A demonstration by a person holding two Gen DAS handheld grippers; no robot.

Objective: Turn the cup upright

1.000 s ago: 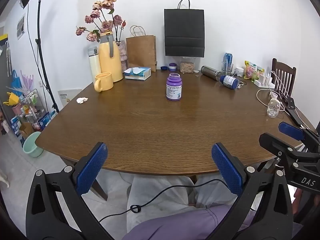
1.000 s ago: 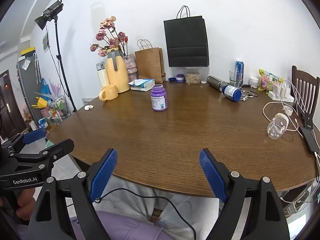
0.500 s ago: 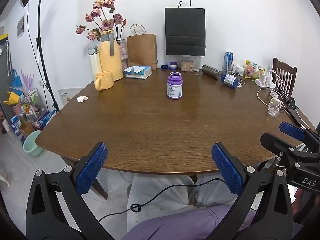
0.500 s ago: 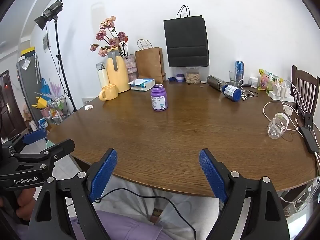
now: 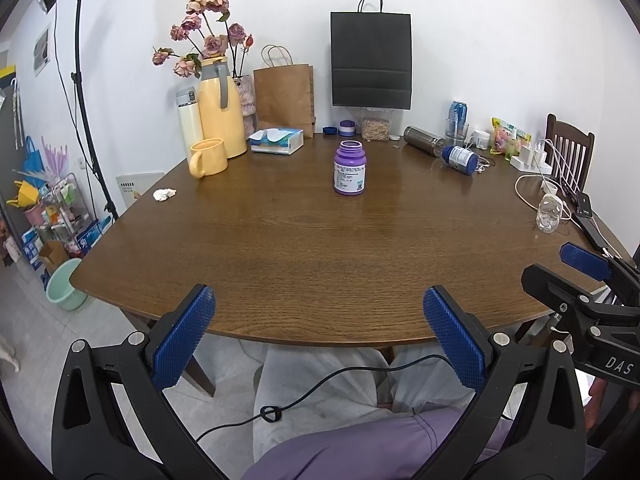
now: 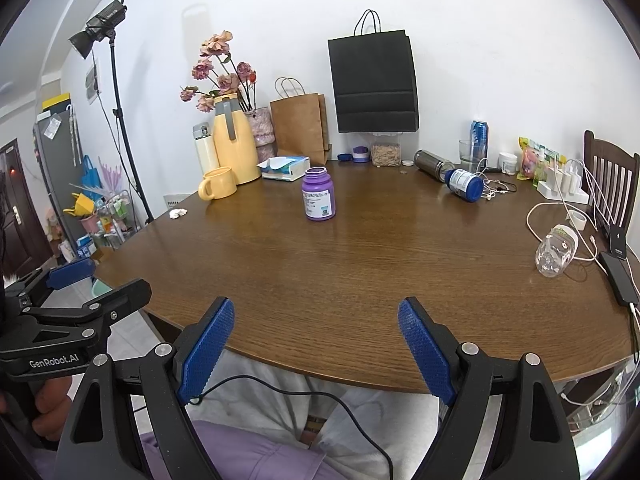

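Over the table's near edge (image 5: 320,320), left gripper (image 5: 319,338) and right gripper (image 6: 316,350) fingers wide apart, holding nothing

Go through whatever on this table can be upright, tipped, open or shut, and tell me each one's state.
Clear cup: on its side, near the cables.
Purple bottle: upright, no cap visible.
Blue-capped bottle: on its side.
Steel flask: on its side.
Yellow mug: upright.
Left tool: open, empty.
Right tool: open, empty.

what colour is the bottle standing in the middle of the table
Purple bottle with a white-and-blue label; the right wrist view shows it best.
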